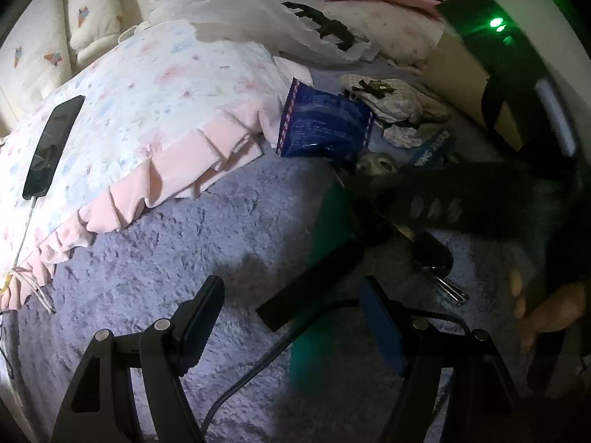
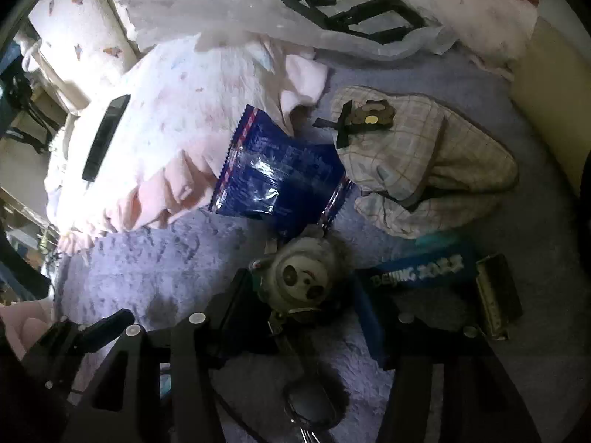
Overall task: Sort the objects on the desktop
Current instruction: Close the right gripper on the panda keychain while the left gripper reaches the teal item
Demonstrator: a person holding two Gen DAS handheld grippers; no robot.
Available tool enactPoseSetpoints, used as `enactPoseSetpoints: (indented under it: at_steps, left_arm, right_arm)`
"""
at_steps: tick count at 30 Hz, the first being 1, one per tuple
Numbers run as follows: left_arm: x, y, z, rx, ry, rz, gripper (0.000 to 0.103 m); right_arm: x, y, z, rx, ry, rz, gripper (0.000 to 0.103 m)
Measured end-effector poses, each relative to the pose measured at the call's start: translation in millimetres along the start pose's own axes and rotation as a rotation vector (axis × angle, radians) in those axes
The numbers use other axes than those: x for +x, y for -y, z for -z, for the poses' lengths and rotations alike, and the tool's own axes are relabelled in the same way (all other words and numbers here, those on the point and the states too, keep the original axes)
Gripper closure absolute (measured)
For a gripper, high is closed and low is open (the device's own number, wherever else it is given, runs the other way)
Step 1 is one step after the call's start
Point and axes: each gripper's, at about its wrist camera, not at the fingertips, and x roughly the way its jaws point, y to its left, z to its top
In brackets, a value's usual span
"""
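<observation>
A small panda plush keychain [image 2: 301, 280] lies on the lilac fleece blanket [image 2: 155, 265], with its keys [image 2: 308, 411] trailing toward the camera. My right gripper [image 2: 301, 304] stands open astride the panda, one finger at each side; I cannot see the pads pressing it. A blue snack packet [image 2: 280, 177] lies just beyond it. In the left wrist view the panda [image 1: 376, 164] peeks out behind the dark, blurred right gripper [image 1: 436, 203]. My left gripper [image 1: 291, 326] hangs open over the blanket with nothing held. The key fob [image 1: 434, 254] lies to its right.
A checked cloth pouch [image 2: 424, 162], a blue "BEIJING 2022" item [image 2: 421, 269] and a dark metal-edged bar [image 2: 498, 295] lie to the right. A black phone [image 1: 53, 144] rests on the flowered pink pillow [image 1: 155, 103]. A person's hand [image 1: 546, 313] shows at the right edge.
</observation>
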Motion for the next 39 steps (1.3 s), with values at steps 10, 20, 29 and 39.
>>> enactPoseSetpoints:
  at_steps: [10,20,29,39]
  left_arm:
    - [2.1,-6.8,-5.0,-0.048,-0.003,0.03,0.03]
    - [-1.9,-13.5,-4.3,-0.081,0.036,0.077,0.03]
    - [11.7,0.6,-7.9,-0.027,0.078,0.138,0.03]
    - [26.4,1.0,1.4,0.046,0.008,0.107,0.069]
  right_arm:
    - [-1.0,5.8,0.1,0.038,-0.006,0.017,0.06]
    - [-51.0,21.7,0.4,0.141,0.066,-0.099,0.065]
    - [-89.7,28.0,-1.5,0.26,0.192,-0.145,0.065]
    - [-101.1,51.9,-1.3,0.313,0.23,-0.17,0.065]
